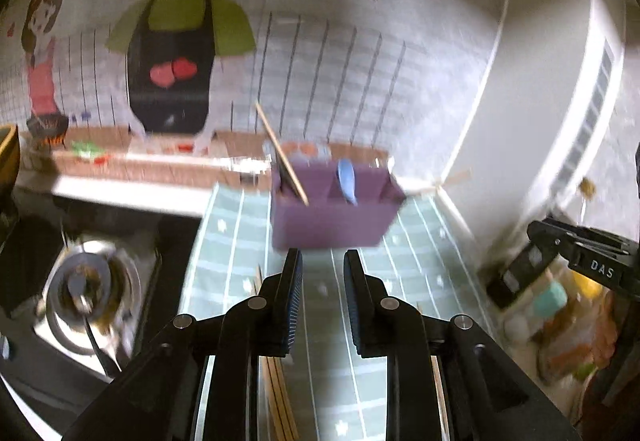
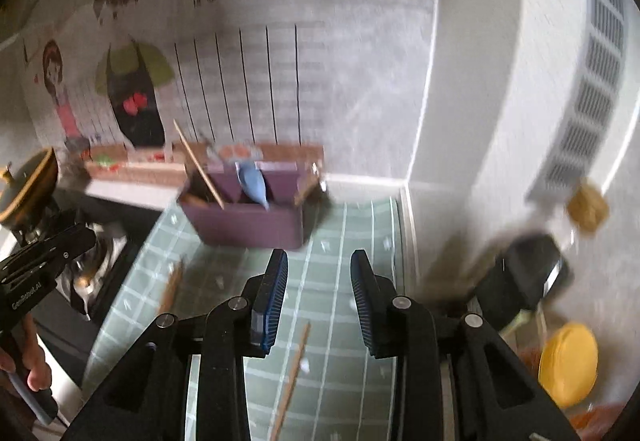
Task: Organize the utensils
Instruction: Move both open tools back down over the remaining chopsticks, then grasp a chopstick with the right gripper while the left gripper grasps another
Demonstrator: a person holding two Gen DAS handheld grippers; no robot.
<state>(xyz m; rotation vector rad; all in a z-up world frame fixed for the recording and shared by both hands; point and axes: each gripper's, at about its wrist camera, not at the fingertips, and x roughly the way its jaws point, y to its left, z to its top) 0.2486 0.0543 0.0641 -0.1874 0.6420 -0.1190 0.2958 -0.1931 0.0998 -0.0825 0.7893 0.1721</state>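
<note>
In the left wrist view the left gripper (image 1: 318, 269) fills the bottom middle of the frame, jaws apart and holding nothing. Just above it, at centre, stands the purple box (image 1: 334, 219) on the green mat (image 1: 232, 241). A chopstick (image 1: 282, 155) leans in its left compartment and a blue spoon (image 1: 347, 181) sits in the middle one, likely sorted by kind. More chopsticks (image 1: 276, 393) lie on the mat under the gripper, probably next to collect.

In the right wrist view the right gripper (image 2: 319, 283) sits at bottom centre, jaws also apart and empty. A loose chopstick (image 2: 294, 373) lies on the mat below it, another (image 2: 172, 287) at left, the box at centre left.
</note>
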